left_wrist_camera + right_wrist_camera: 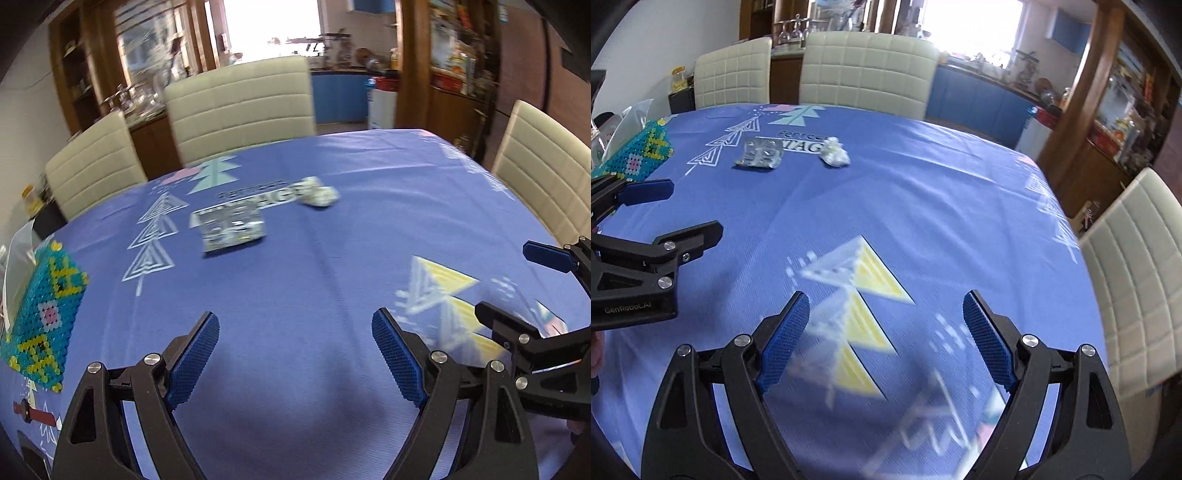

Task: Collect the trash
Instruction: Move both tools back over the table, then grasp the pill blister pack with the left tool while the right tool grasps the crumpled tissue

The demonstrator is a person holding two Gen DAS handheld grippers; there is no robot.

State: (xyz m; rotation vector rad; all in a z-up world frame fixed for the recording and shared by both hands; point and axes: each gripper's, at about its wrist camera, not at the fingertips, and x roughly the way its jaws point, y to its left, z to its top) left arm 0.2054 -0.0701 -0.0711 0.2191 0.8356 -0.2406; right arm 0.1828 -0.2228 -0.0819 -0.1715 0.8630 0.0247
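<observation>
Left wrist: left gripper (295,354) wide open, empty; right gripper (884,334) same.

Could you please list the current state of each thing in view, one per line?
Left hand-held gripper: open, empty.
Right hand-held gripper: open, empty.
Silver wrapper: lying flat on tablecloth, untouched.
Crumpled paper ball: resting beside wrapper, apart.
Beaded mat: flat at table's edge.

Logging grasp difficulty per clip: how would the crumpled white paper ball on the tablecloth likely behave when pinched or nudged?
The crumpled white paper ball looks loosely wadded, so it is probably very light and would squash rather than resist. Its lumpy shape suggests it would tumble briefly, not roll far, on the blue tablecloth. Nothing touches it, though the shiny wrapper lies nearby.
</observation>
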